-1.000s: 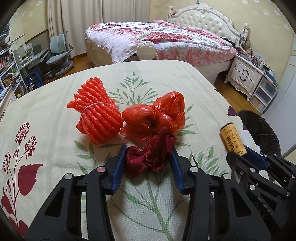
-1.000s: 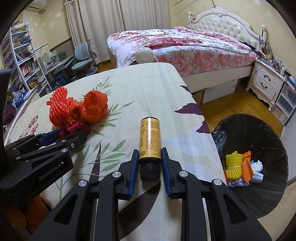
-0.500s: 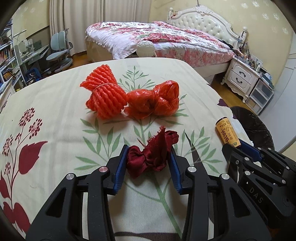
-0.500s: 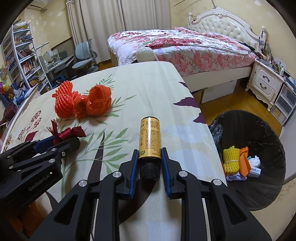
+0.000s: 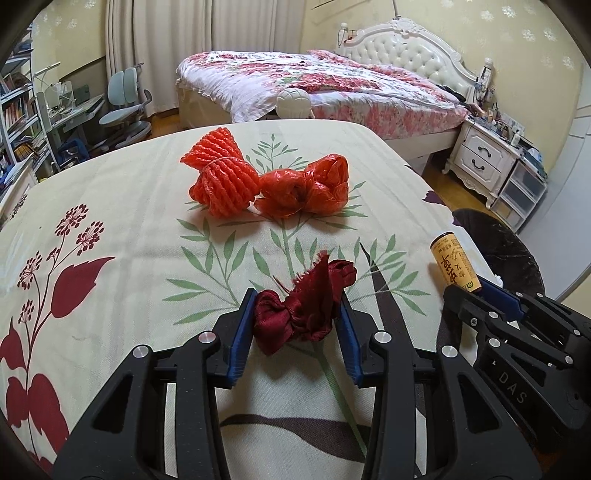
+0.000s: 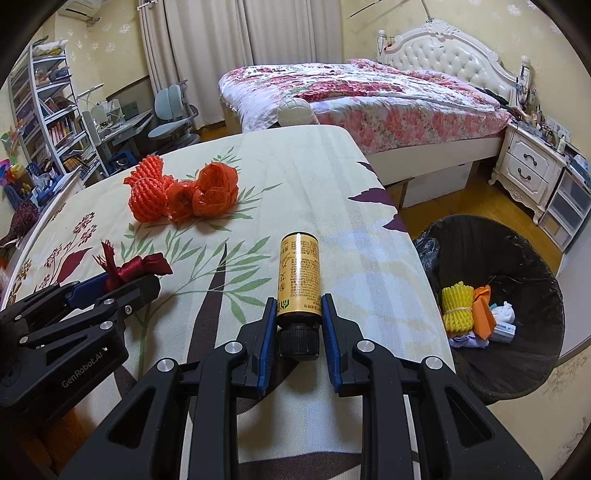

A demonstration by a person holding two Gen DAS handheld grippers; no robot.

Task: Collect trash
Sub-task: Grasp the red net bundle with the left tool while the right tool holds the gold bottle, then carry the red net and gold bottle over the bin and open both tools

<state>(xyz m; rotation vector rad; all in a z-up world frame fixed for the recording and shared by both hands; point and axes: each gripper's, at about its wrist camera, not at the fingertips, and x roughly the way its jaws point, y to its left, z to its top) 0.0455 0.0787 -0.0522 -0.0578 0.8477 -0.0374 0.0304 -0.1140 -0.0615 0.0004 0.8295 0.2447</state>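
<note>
home bedroom: double bed [image 6: 369, 92] with tufted headboard [image 6: 454, 48], nightstand [image 6: 528, 166], curtains [image 6: 236, 44], desk chair [image 6: 171, 118], bookshelf [image 6: 40, 110].

Bedroom with pale yellow walls [image 6: 480, 33] and wooden floor [image 6: 476, 199]. Beyond the table's far edge, floral-quilted bed [image 6: 369, 92] with white tufted headboard [image 6: 454, 51]; white nightstand [image 6: 528, 166] right, bookshelf [image 6: 44, 107], desk chair [image 6: 173, 110], cream curtains [image 6: 240, 37] left.
</note>
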